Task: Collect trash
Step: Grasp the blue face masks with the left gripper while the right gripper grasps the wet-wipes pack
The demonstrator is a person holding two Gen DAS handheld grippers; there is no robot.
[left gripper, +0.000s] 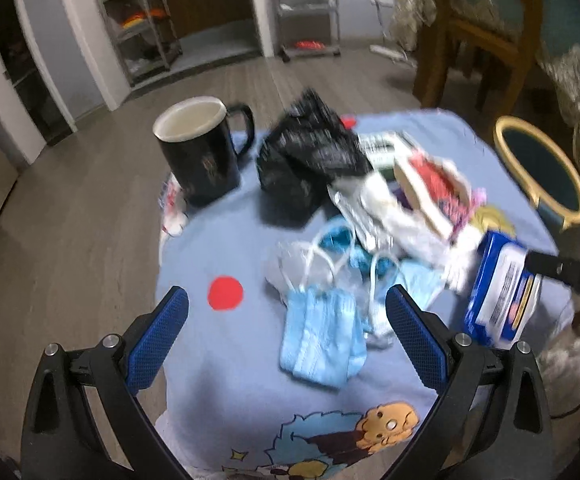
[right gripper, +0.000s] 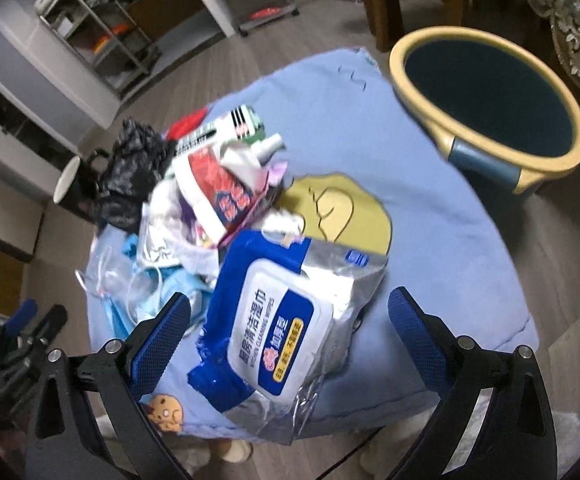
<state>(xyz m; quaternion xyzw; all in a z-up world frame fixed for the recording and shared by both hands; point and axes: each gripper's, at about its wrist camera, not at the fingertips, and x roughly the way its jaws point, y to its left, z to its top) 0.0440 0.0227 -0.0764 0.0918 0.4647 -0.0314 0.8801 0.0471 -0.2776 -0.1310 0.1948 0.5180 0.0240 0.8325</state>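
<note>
Wipes pack (right gripper: 290,320) between spread right hand-held gripper (right gripper: 290,320) fingers, near cloth edge.

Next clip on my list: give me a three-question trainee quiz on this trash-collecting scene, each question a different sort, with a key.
1. True or false: the left claw is shut on the blue face mask.
2. Multiple choice: which item lies between the fingers of the right claw? A) the black mug B) the wet wipes pack C) the black plastic bag
3. Fill in: the round bin with the cream rim stands on the ____, beside the table.

Key
1. False: the claw is open, with the mask lying between its fingers.
2. B
3. floor
</note>
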